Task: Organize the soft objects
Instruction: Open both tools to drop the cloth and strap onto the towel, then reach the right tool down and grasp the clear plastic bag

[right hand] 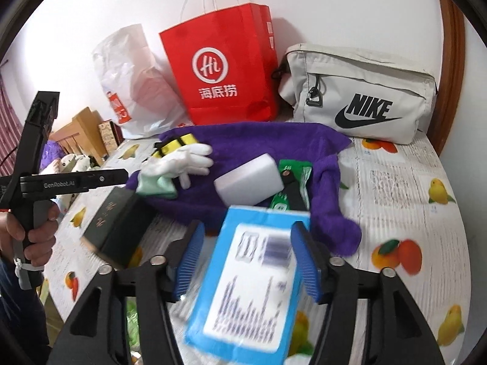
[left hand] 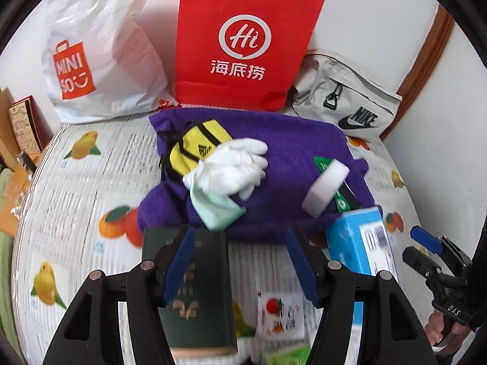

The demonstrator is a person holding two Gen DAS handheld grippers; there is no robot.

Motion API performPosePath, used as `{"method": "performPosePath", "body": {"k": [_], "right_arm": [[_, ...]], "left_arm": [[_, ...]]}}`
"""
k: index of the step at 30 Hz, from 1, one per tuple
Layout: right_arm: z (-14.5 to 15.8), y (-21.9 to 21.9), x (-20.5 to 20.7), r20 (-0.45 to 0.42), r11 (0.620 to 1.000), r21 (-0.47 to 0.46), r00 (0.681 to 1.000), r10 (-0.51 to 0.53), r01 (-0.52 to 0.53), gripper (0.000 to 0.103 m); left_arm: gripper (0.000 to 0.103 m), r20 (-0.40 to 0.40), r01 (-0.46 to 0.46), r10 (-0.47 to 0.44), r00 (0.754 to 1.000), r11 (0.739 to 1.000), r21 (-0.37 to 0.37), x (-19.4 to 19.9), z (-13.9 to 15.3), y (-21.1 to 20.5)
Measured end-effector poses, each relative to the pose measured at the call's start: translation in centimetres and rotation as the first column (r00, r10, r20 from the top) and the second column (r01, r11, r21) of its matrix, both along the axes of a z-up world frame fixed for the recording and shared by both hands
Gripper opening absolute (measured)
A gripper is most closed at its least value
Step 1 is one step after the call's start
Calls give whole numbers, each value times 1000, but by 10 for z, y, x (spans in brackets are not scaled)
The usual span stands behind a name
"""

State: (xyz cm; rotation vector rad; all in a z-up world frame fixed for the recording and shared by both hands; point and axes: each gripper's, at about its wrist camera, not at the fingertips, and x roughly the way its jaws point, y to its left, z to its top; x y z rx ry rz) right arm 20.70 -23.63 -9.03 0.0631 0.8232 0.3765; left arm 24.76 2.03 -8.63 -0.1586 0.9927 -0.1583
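Here, both grippers empty, jaws standing moderately wide, nothing pressed between the pads. Left gripper (left hand: 240, 261): dark green hardcover book (left hand: 194, 289) lying flat below and behind its left pad, not gripped; bare patch of fruit-print tablecloth (left hand: 76, 182) between the jaws. Right gripper (right hand: 248, 263): glossy blue cardboard box (right hand: 252, 283) lying between the jaws, its edges running close to both ribbed blue pads, contact on the right side hard to judge through the blur.

Straight ahead of both jaws, the soft things heaped on a fuzzy purple towel (left hand: 289, 149), probably gathered there as one bundle: white knit gloves (left hand: 240, 164), limp and rumpled; mint-green cloth (left hand: 216, 210) just beneath; small yellow pouch (left hand: 197, 146) with black straps; white foam sponge block (left hand: 327, 188), rounded at the corners, beside a green packet (right hand: 292, 173).

Hard-edged book and box at the near edge, seemingly kept apart from the soft heap.

Farther beyond: crinkly white plastic bag (left hand: 106, 60), stiff red paper bag (left hand: 243, 45), grey fabric pouch (right hand: 362, 97), propped against the wall, likely as destinations.
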Motion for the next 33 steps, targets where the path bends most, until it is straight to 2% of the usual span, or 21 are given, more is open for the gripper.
{"method": "performPosePath", "body": {"k": [10, 13, 16, 28, 33], "right_arm": [[-12, 12, -76, -42, 998, -16, 997, 67, -68, 70], [-26, 18, -95, -59, 996, -27, 995, 85, -87, 76], [-44, 25, -107, -86, 994, -26, 991, 101, -104, 76], [-91, 53, -108, -144, 993, -59, 986, 89, -99, 78], [-98, 61, -101, -157, 997, -20, 985, 71, -75, 94]], "left_arm": [[61, 27, 23, -23, 999, 1000, -2, -67, 6, 3], [61, 26, 25, -25, 999, 1000, -4, -85, 1, 6], [61, 19, 25, -25, 1000, 1000, -4, -100, -8, 10], [61, -55, -23, 23, 998, 1000, -11, -128, -51, 35], [61, -69, -39, 38, 997, 999, -14, -125, -59, 42]]}}
